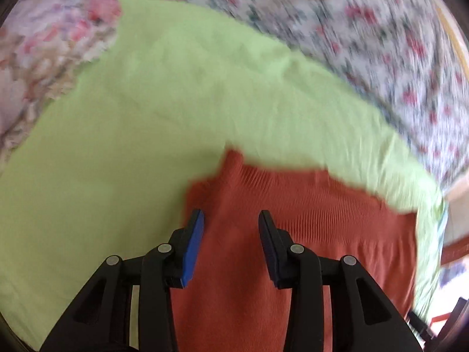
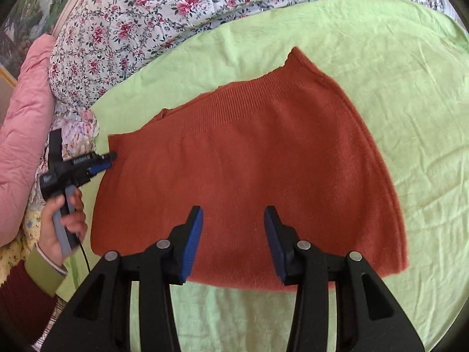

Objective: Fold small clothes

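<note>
Rust-orange knit garment (image 2: 249, 176) lies flat, folded, on my green sheet (image 2: 410, 102); ribbed band faces far side. My right gripper (image 2: 233, 215) hovers over near hem, jaws apart, gripping nothing. My left gripper (image 1: 231, 215) over garment's left part, jaws apart, empty. Floral quilt (image 2: 132, 29) beyond sheet, pink padded jacket (image 2: 26, 117) at left.

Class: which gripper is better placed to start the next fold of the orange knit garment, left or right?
Probably the left gripper: its tips sit at the orange knit garment by a corner near the ribbed band. The right gripper hovers open above the middle of the hem.
</note>
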A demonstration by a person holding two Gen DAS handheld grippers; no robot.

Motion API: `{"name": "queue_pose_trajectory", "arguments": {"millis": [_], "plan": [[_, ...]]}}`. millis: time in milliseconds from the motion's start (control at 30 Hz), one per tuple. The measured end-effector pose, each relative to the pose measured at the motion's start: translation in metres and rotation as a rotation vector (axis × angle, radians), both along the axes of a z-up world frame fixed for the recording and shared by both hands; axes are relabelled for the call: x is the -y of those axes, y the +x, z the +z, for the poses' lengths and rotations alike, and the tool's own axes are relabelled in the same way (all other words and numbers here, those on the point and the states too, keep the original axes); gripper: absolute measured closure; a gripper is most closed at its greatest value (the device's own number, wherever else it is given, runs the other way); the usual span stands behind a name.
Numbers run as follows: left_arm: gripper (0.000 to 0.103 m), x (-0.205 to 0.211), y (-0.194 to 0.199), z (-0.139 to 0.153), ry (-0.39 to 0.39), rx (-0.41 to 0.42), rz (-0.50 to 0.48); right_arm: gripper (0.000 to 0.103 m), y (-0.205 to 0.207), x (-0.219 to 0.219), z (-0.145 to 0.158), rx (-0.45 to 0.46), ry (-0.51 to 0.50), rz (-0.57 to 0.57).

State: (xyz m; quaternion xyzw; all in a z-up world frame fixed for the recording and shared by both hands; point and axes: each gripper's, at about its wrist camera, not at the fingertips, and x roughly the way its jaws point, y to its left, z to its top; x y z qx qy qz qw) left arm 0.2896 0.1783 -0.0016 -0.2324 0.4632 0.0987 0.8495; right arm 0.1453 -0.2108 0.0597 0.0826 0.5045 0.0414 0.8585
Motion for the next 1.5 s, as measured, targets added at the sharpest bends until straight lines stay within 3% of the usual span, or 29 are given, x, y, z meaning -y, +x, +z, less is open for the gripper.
{"name": "queue_pose_trajectory", "arguments": {"millis": [67, 233, 500, 667, 800, 867, 1000, 1100, 1300, 1500], "plan": [[0.054, -0.011, -0.012, 0.01, -0.006, 0.022, 0.037, 0.058, -0.008, 0.005, 0.007, 0.016, -0.002, -0.014], [0.054, -0.017, -0.064, 0.015, -0.03, 0.009, 0.049, 0.057, -0.02, 0.009, 0.008, 0.01, 0.015, -0.051], [0.053, 0.007, -0.172, -0.017, -0.175, -0.072, 0.038, 0.057, -0.042, -0.016, 0.002, -0.02, 0.009, -0.022], [0.052, 0.029, -0.208, -0.038, -0.284, -0.113, 0.037, 0.051, -0.059, -0.025, 0.006, -0.004, 0.009, 0.002], [0.05, 0.041, -0.217, -0.042, -0.315, -0.113, 0.069, 0.05, -0.056, -0.023, -0.001, -0.03, 0.023, 0.025], [0.044, 0.045, -0.216, -0.042, -0.322, -0.104, 0.087, 0.05, -0.051, -0.022, -0.002, -0.048, 0.023, 0.036], [0.042, 0.049, -0.202, -0.046, -0.349, -0.097, 0.109, 0.05, -0.045, -0.022, 0.007, -0.021, 0.011, 0.08], [0.033, 0.047, -0.198, -0.051, -0.392, -0.081, 0.148, 0.05, -0.039, -0.018, 0.005, -0.045, 0.019, 0.082], [0.032, 0.04, -0.195, -0.071, -0.453, -0.103, 0.208, 0.05, -0.033, -0.009, 0.004, -0.062, 0.011, 0.087], [0.033, 0.034, -0.196, -0.076, -0.455, -0.053, 0.264, 0.05, -0.026, -0.005, 0.001, -0.078, 0.016, 0.087]]}}
